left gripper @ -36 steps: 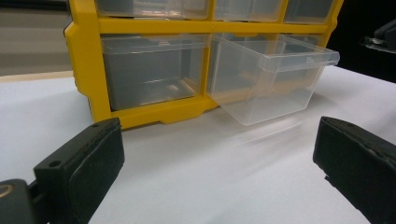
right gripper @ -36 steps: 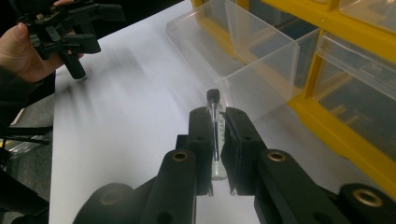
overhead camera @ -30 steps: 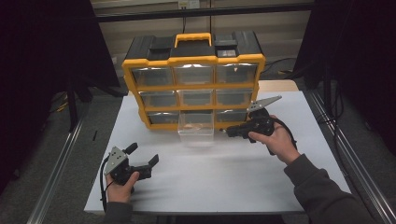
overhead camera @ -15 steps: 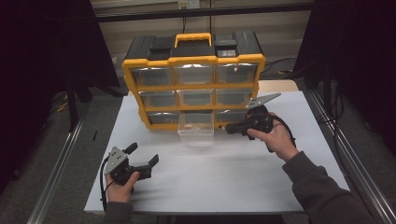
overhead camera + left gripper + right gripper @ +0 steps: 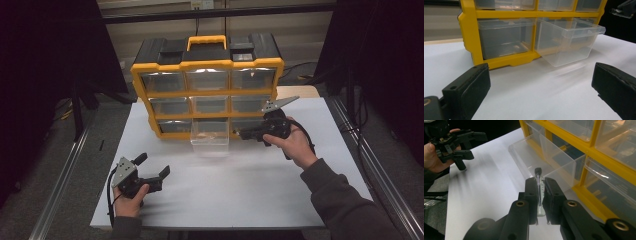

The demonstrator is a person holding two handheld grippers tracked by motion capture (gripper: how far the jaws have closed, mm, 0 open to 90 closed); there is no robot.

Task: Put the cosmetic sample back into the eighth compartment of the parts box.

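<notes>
A yellow and black drawer organizer point(image 5: 207, 90) stands at the back of the white table point(image 5: 240, 200). Its bottom middle clear drawer point(image 5: 210, 134) is pulled out. My right gripper point(image 5: 243, 134) hovers just right of that drawer and points toward it. In the right gripper view the gripper point(image 5: 540, 187) is shut on a thin clear tube with a black cap point(image 5: 538, 171), whose tip is over the drawer point(image 5: 536, 152). My left gripper point(image 5: 153, 165) rests open on the table at the front left, nothing between its jaws point(image 5: 540, 92), facing the drawer point(image 5: 570, 41).
The organizer's other clear drawers point(image 5: 506, 37) are pushed in. Bare white tabletop stretches between the two grippers. Metal rails point(image 5: 65, 170) run along both sides of the table, and the surroundings are dark.
</notes>
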